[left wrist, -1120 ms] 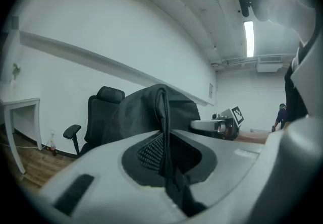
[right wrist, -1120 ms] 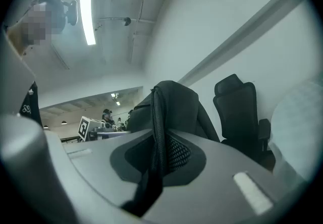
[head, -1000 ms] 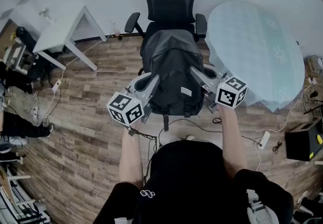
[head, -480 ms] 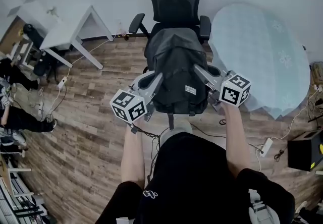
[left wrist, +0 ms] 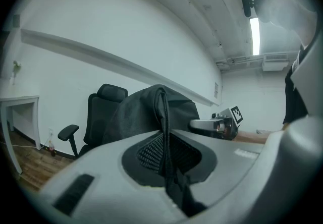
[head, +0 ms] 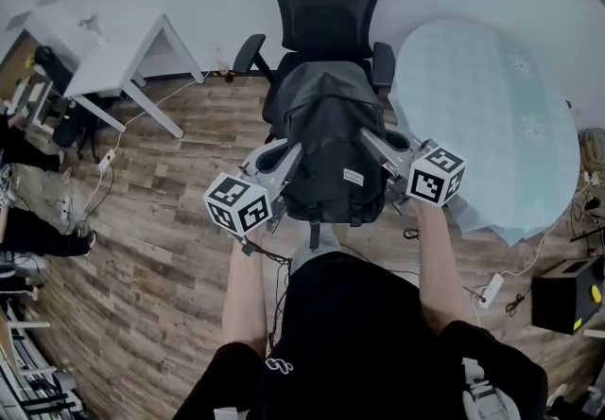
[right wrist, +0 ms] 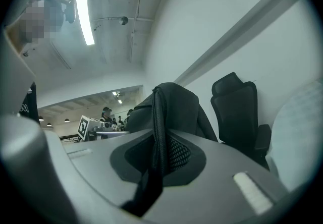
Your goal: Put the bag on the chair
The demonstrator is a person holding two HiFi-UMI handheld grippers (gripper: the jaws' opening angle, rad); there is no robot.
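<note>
1. Wood-plank floor (head: 161,219) ran up to a white wall.
2. A black backpack (head: 326,139) hung between both tongs, just in front of the black office chair (head: 326,2). Whether it touched the seat could not be told.
3. The left tongs (head: 286,155) were clamped on the left side strap (left wrist: 164,127), and the right tongs (head: 371,142) on the right side strap (right wrist: 159,132).
4. A round table (head: 482,115) in a pale cloth stood right of the chair, and a white table (head: 104,54) stood well left.

Even ceiling-tube light, sharp frames, strong fisheye edge distortion
</note>
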